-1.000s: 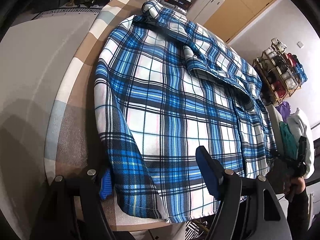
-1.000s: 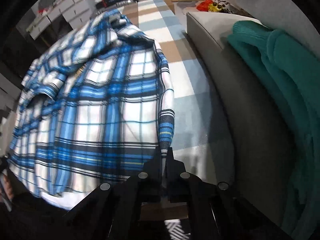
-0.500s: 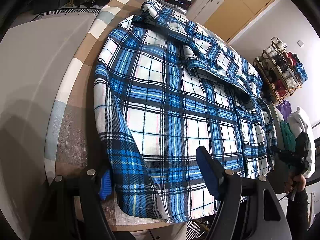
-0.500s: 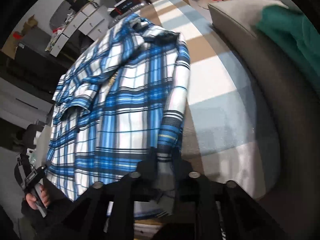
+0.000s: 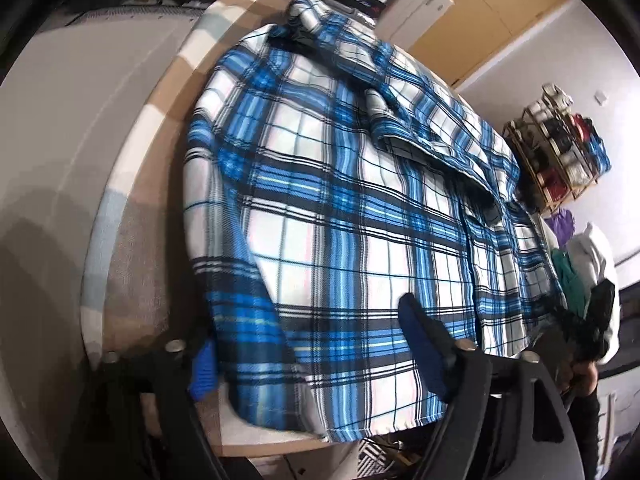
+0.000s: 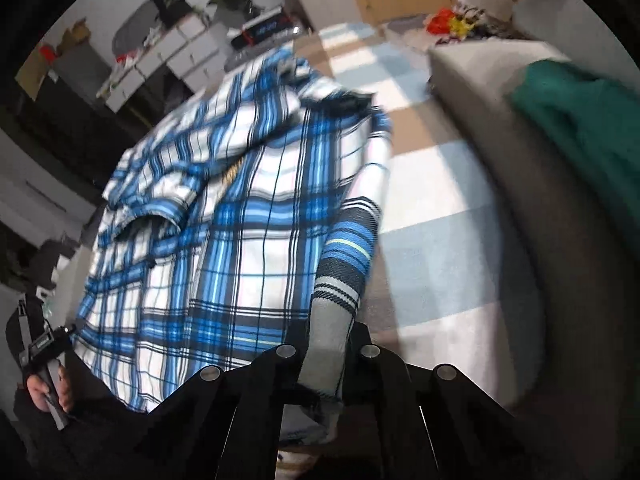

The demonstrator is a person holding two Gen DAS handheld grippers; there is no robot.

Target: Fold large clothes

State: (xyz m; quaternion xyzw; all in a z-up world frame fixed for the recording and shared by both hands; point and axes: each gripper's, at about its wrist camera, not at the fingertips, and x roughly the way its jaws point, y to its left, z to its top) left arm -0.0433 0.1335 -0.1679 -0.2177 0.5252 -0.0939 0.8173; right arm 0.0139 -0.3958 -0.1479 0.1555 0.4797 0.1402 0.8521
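Note:
A blue, white and black plaid shirt point(image 5: 340, 208) lies spread on the checked table cloth point(image 5: 160, 128). My left gripper point(image 5: 312, 356) straddles the shirt's near hem corner. Its blue pads point(image 5: 420, 344) stand apart with cloth between them, and the jaws are closing. In the right wrist view the same shirt point(image 6: 240, 240) runs away from me. My right gripper point(image 6: 326, 344) is shut on its near side edge, and a raised strip of plaid runs up into the fingers. The shirt's collar end lies at the far side of the table.
A grey sofa point(image 6: 520, 168) runs along the right of the table with a green garment point(image 6: 580, 120) on it. White drawer units point(image 6: 168, 52) and clutter stand at the far end. A shelf rack point(image 5: 560, 152) stands by the wall, and a person's hand point(image 6: 44, 392) shows at the left.
The right gripper opened, took the shirt's side edge between its fingers and shut on it, tilting upward. The left gripper stays over the hem corner.

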